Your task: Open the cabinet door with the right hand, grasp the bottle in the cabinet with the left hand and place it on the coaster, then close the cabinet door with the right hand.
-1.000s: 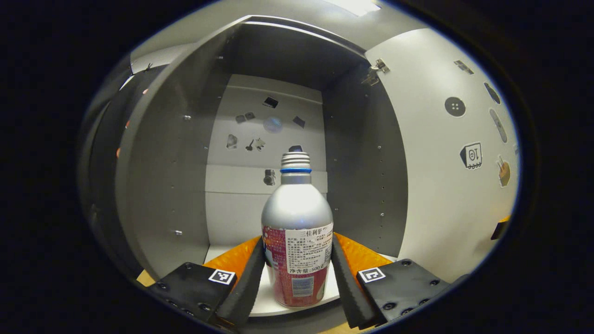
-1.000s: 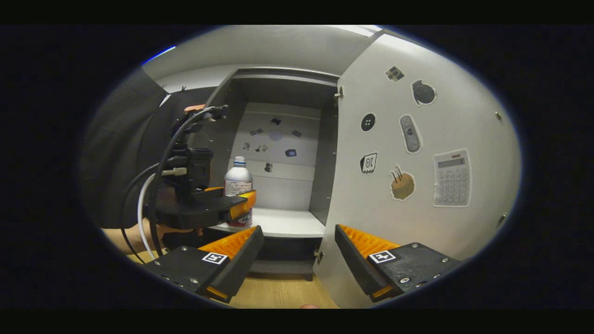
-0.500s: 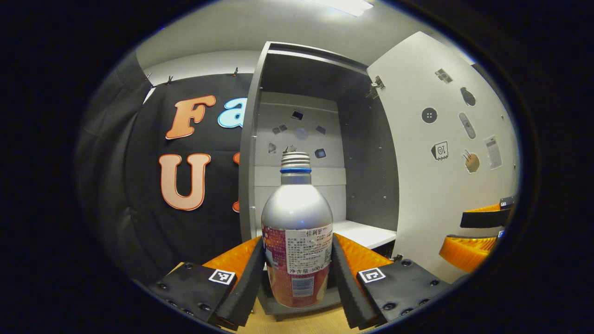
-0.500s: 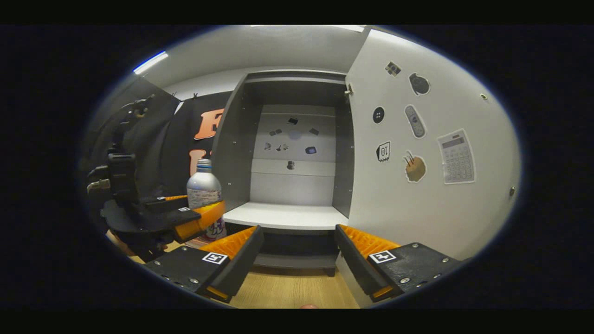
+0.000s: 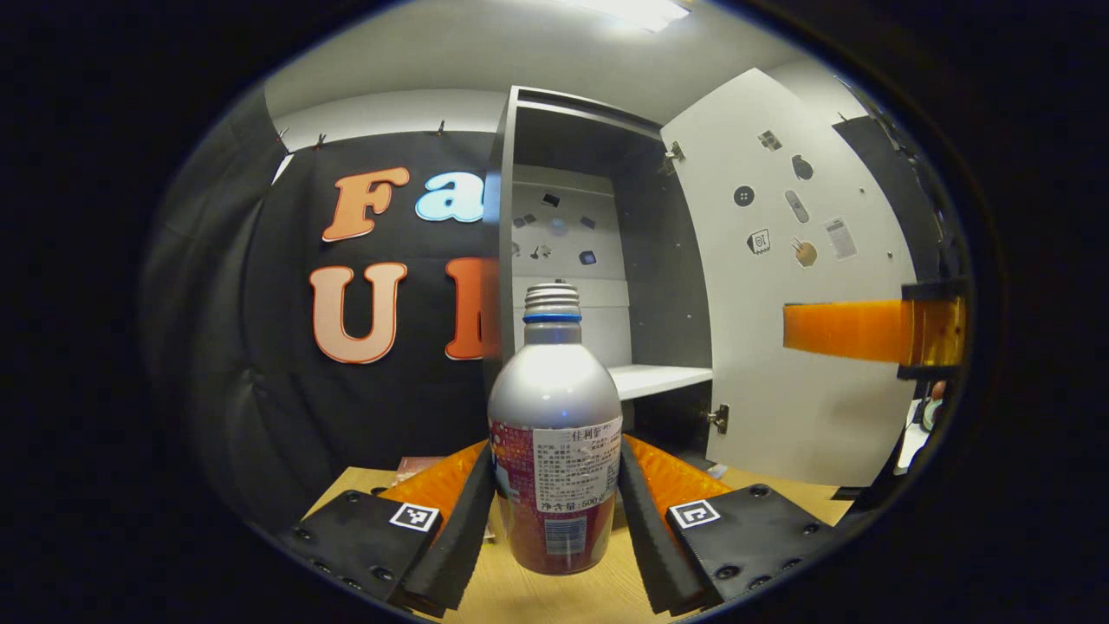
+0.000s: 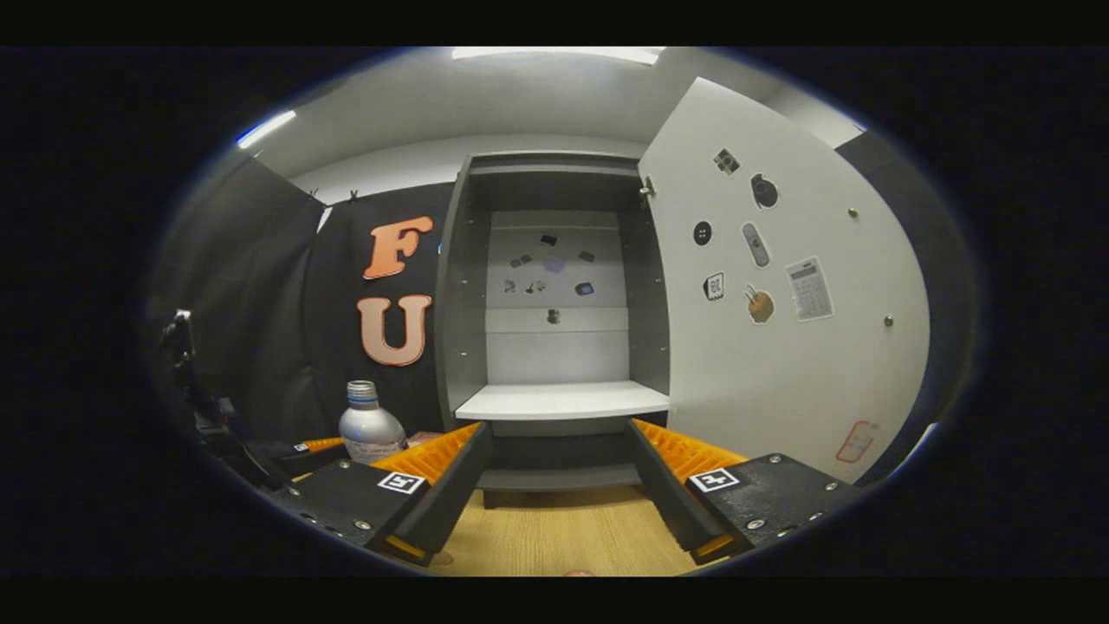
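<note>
Between the two fingers of the left gripper (image 5: 554, 511) stands the bottle (image 5: 554, 451), upright, both fingers pressed against its labelled lower body. Bottle is silver with a ribbed neck and a blue ring below the threads; its base hangs over the wooden table (image 5: 563, 598), and whether it touches the wood cannot be told. A flat reddish-brown piece (image 5: 416, 468) shows at the table's far edge just left of the bottle, partly hidden by the left finger; cannot say for certain that it is the coaster.

Cabinet (image 5: 598, 260) sits behind and to the right of the bottle, door (image 5: 797, 347) swung wide open on its hinges, stickers on its inner face. White shelf (image 5: 658, 379) inside is bare.

Right gripper view: right gripper (image 6: 559, 472) held with fingers spread wide, nothing between them, facing the open cabinet (image 6: 554, 303) head-on above the table (image 6: 554, 542). Door (image 6: 780, 329) stands to the right, apart from both fingers. Bottle (image 6: 371, 426) appears low at left, outside the cabinet, well left of the shelf (image 6: 563, 401), with the left gripper (image 6: 303, 451) around it.
</note>
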